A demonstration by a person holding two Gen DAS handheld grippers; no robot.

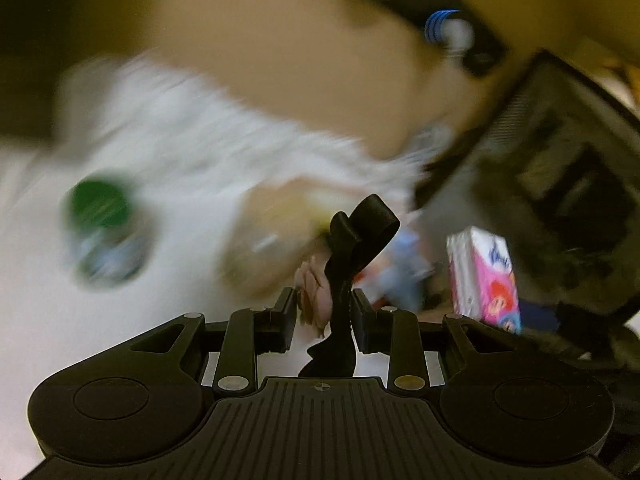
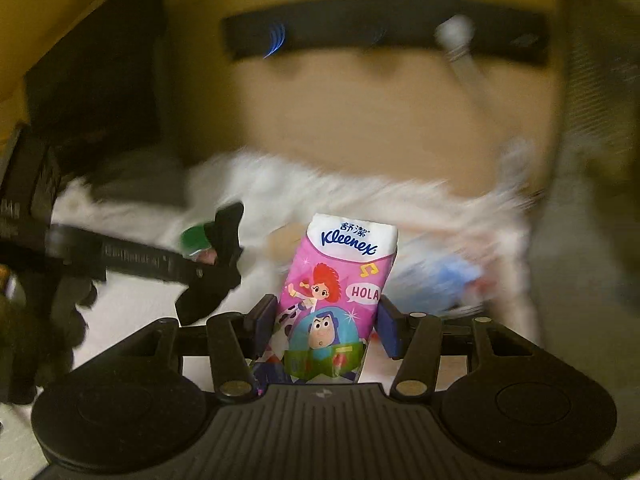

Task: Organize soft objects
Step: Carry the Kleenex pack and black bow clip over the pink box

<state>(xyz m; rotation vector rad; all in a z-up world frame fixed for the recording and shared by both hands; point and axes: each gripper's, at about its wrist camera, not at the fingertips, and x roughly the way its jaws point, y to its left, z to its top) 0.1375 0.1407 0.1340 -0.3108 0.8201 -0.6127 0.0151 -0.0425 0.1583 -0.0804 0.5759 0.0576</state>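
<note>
My left gripper point(image 1: 324, 300) is shut on a black curled soft item point(image 1: 362, 228) with a pinkish piece point(image 1: 316, 296) beside it, held above the white surface. In the left wrist view the pink Kleenex tissue pack point(image 1: 484, 276) hangs to the right. In the right wrist view my right gripper point(image 2: 326, 306) is shut on that tissue pack point(image 2: 340, 280), upright, with both pads pressing its sides. The left gripper point(image 2: 208, 262) with the black item point(image 2: 226, 236) shows at the left of that view. The background is heavily blurred.
A brown cardboard box point(image 1: 280, 60) stands behind a white cloth-covered surface point(image 1: 180, 140). On the surface stand a green-lidded round container point(image 1: 100, 204) and blurred blue and white items point(image 2: 444, 280). A dark mesh bin point(image 1: 560, 160) is at the right. A black strip point(image 2: 384, 32) runs across the box.
</note>
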